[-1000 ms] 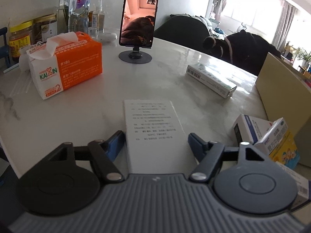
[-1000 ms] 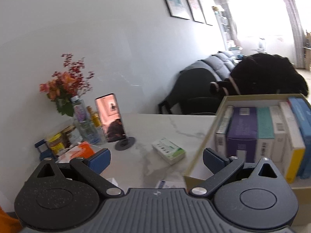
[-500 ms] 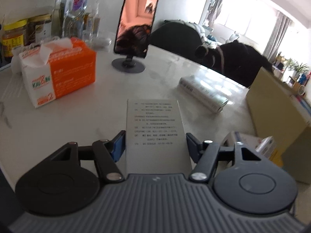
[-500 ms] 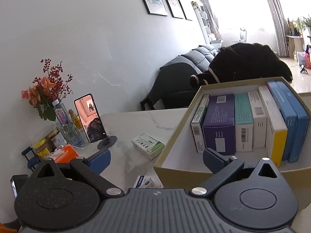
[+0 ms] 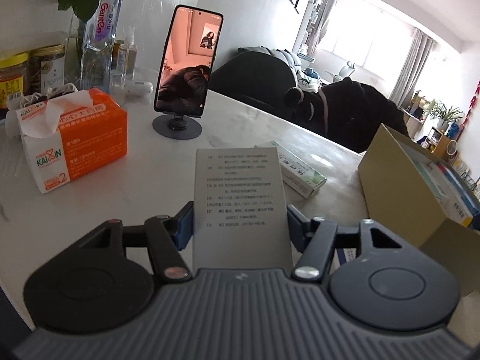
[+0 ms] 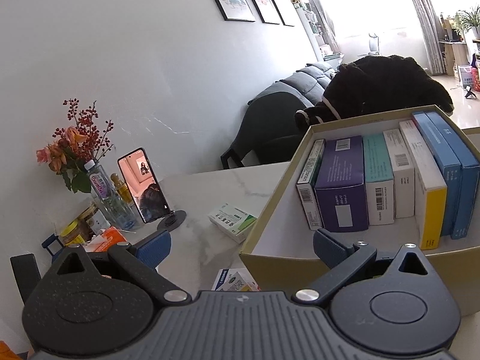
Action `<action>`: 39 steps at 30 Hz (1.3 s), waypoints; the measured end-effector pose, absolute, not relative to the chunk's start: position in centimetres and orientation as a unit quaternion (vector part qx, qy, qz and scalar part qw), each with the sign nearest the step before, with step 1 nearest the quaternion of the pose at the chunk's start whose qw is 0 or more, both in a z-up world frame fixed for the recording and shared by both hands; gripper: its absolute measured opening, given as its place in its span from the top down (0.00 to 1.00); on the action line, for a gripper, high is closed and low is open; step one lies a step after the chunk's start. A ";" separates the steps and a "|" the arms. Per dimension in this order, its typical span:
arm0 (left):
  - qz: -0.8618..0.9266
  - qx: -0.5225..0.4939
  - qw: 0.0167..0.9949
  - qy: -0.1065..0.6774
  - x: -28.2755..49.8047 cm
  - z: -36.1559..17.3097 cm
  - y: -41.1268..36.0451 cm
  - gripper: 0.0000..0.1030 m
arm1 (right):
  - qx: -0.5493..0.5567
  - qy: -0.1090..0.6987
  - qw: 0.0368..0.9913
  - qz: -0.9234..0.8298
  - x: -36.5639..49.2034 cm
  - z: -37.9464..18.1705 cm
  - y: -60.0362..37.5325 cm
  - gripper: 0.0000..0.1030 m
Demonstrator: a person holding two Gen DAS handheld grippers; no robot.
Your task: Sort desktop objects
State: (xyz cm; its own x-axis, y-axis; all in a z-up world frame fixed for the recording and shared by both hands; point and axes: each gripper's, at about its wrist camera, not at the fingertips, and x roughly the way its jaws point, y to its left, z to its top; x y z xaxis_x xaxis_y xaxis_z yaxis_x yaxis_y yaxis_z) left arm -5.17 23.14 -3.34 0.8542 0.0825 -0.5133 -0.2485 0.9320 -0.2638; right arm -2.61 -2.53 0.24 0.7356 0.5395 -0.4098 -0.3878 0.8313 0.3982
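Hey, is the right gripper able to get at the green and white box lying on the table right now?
Probably yes. The right gripper is open and empty, and the green and white box lies flat on bare table left of the cardboard box, with nothing on top.

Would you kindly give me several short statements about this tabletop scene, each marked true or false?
1. The left claw has a white box with printed text between its pads. True.
2. The cardboard box stands empty. False: a row of medicine boxes stands upright in it.
3. The phone lies flat on the table. False: it stands upright on a round stand.
4. The right claw holds nothing. True.
5. A green-and-white box lies on the table outside the cardboard box. True.
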 end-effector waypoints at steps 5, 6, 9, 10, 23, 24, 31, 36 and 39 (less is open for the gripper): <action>0.071 -0.166 0.954 0.238 -5.8 -2.1 22.9 0.41 | 0.150 0.267 0.914 0.266 -2.4 0.6 -2.2 0.01; 0.067 -0.164 0.956 0.235 -5.7 -1.8 22.7 0.41 | 0.149 0.268 0.913 0.270 -2.3 0.6 -2.0 0.01; 0.052 -0.167 0.959 0.224 -6.0 -0.9 22.3 0.41 | 0.151 0.270 0.908 0.282 -2.2 0.6 -1.5 0.01; 0.046 -0.170 0.959 0.221 -5.9 -0.7 22.2 0.41 | 0.151 0.271 0.907 0.285 -2.2 0.6 -1.4 0.01; -0.019 -0.233 0.952 0.197 -4.6 1.5 21.4 0.41 | 0.154 0.271 0.885 0.347 -3.3 1.3 -0.9 0.05; -0.029 -0.239 0.950 0.198 -4.4 1.5 21.2 0.41 | 0.154 0.274 0.881 0.354 -3.3 1.3 -0.7 0.06; -0.076 -0.247 0.946 0.198 -3.7 2.4 19.9 0.41 | 0.161 0.288 0.856 0.397 -3.3 1.3 0.3 0.14; -0.103 -0.246 0.943 0.199 -3.1 2.9 18.9 0.41 | 0.172 0.297 0.852 0.397 -3.1 1.0 0.3 0.23; -0.120 -0.250 0.939 0.203 -2.3 2.9 18.2 0.41 | 0.190 0.302 0.846 0.396 -2.6 0.9 -0.2 0.28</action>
